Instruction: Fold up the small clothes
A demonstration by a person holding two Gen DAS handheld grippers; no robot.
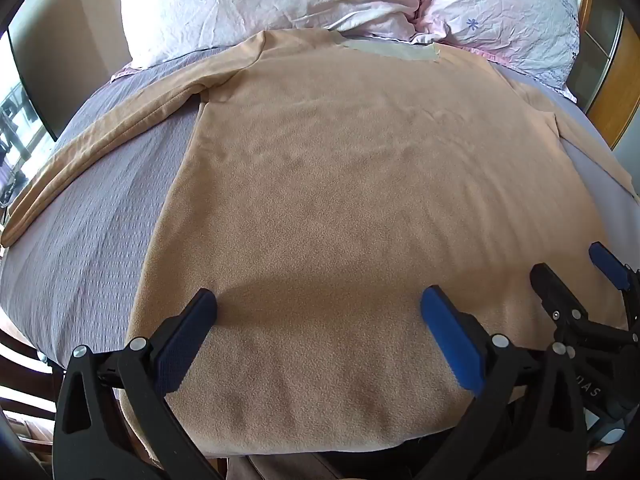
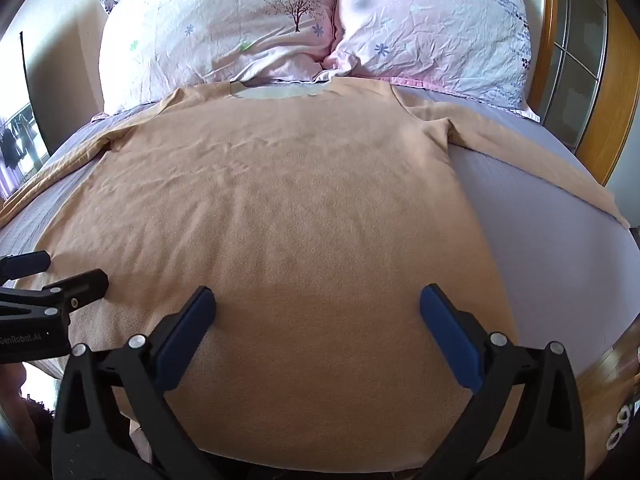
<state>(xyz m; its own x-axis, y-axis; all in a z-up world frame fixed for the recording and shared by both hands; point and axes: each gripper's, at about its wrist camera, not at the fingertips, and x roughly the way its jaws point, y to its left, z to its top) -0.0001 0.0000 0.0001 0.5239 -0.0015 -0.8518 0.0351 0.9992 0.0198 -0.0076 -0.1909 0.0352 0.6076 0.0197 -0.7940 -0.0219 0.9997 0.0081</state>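
A tan long-sleeved fleece top lies flat on the bed, neck toward the pillows, sleeves spread to both sides; it also shows in the right wrist view. My left gripper is open and empty, hovering over the hem on the left half. My right gripper is open and empty over the hem on the right half. The right gripper shows at the right edge of the left wrist view. The left gripper shows at the left edge of the right wrist view.
The bed has a grey-lilac sheet, also seen in the right wrist view. Two floral pillows lie at the head. A wooden frame stands at the right. The bed's near edge is just below the hem.
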